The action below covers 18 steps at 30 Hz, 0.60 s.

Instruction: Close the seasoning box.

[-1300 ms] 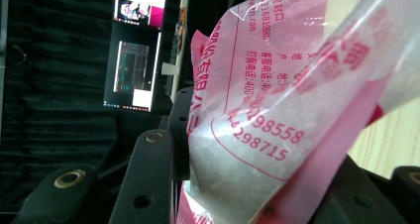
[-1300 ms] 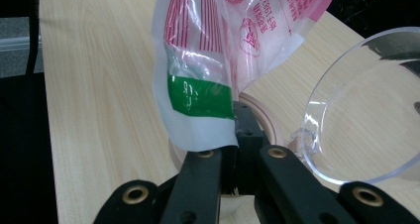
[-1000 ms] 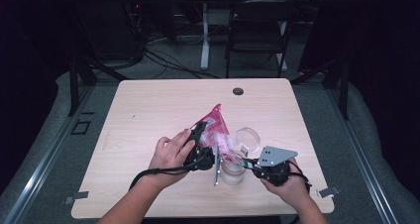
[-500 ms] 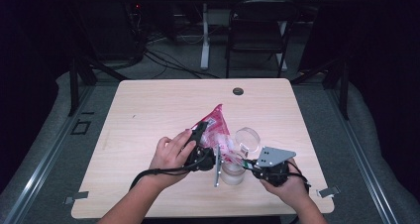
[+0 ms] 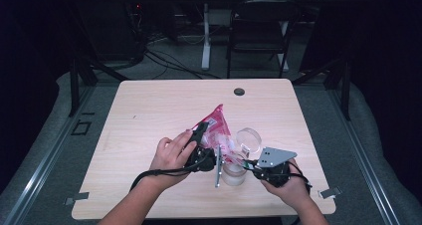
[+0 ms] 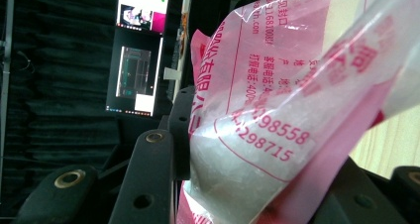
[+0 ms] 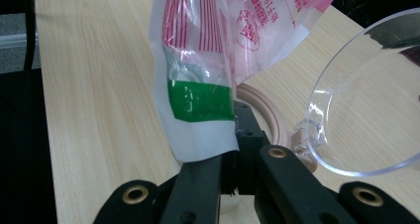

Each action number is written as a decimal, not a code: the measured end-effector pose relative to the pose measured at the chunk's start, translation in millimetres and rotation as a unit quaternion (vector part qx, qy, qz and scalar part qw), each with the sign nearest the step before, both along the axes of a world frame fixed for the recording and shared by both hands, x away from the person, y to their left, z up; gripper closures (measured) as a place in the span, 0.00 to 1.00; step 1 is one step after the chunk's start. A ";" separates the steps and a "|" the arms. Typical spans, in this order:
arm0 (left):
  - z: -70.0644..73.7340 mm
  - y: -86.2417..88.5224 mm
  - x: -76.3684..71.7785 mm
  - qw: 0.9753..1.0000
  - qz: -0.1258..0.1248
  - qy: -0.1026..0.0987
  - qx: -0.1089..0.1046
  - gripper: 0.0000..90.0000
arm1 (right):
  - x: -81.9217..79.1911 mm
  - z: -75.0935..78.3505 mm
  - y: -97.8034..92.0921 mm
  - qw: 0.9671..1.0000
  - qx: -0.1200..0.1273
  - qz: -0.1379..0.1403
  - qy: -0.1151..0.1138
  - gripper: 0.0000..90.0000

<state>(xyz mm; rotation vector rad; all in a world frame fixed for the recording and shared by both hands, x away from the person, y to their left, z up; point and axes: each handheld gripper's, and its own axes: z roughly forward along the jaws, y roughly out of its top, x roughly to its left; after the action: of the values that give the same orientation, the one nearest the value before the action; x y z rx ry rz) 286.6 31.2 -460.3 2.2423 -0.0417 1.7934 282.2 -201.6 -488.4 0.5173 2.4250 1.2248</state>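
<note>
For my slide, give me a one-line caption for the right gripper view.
Right gripper pinches the corner of a pink plastic bag above an open clear jar on the wooden table.

I count one pink plastic bag (image 5: 216,128) near the middle of the table (image 5: 149,110), toward its near edge. I see one clear jar (image 5: 234,172) just beside it, with one clear lid (image 5: 249,139) hinged open. I have two grippers, the left gripper (image 5: 201,133) and the right gripper (image 5: 246,164). One black grommet (image 5: 239,91) sits by the far edge.

Pink printed plastic bag (image 5: 217,128), tilted over clear jar (image 5: 234,172)
</note>
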 end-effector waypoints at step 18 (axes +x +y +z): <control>4.4 -2.9 -2.0 1.000 -0.002 -0.002 -0.003 0.72 | -0.1 5.0 -4.7 1.000 0.005 -0.005 -0.007 1.00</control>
<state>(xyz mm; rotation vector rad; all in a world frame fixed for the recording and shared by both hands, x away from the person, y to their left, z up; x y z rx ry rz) 284.6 28.3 -455.8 2.2334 -0.0418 1.7949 282.1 -206.3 -483.4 0.5227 2.4034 1.2328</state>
